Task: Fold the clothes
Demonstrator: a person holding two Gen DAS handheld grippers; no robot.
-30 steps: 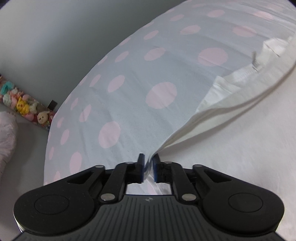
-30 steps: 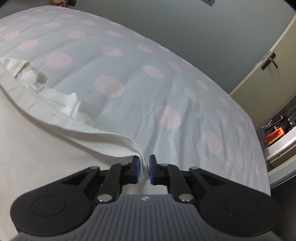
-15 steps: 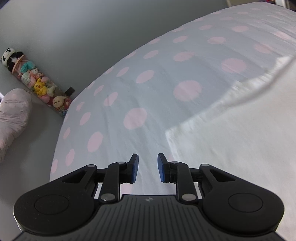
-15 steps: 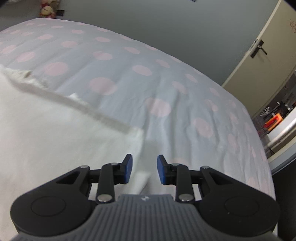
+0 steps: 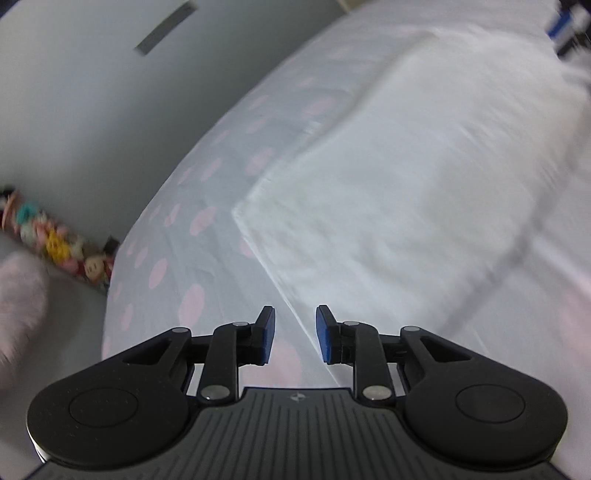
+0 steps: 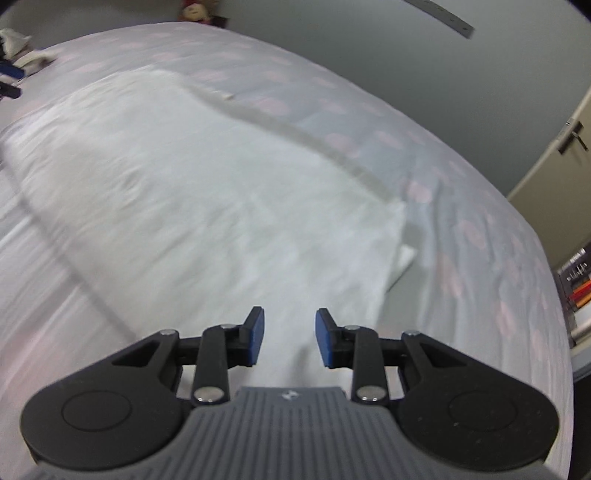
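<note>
A white garment [image 5: 399,177] lies folded over on the polka-dot bed; it also shows in the right wrist view [image 6: 192,177]. My left gripper [image 5: 293,334] is open and empty, raised above the garment's left edge. My right gripper [image 6: 286,338] is open and empty, raised above the garment's near right part. The right gripper's blue tips show at the top right of the left wrist view [image 5: 565,26]. Both views are motion-blurred.
The bed cover [image 5: 177,236] is pale blue with pink dots. A row of small plush toys [image 5: 55,247] and a pink fluffy thing [image 5: 18,299] lie left of the bed. A door [image 6: 561,155] and shelves [image 6: 576,280] stand at the right.
Both grippers let go of the garment's edge, opened wider and pulled up and back. The garment now lies flat, folded on the bed.
</note>
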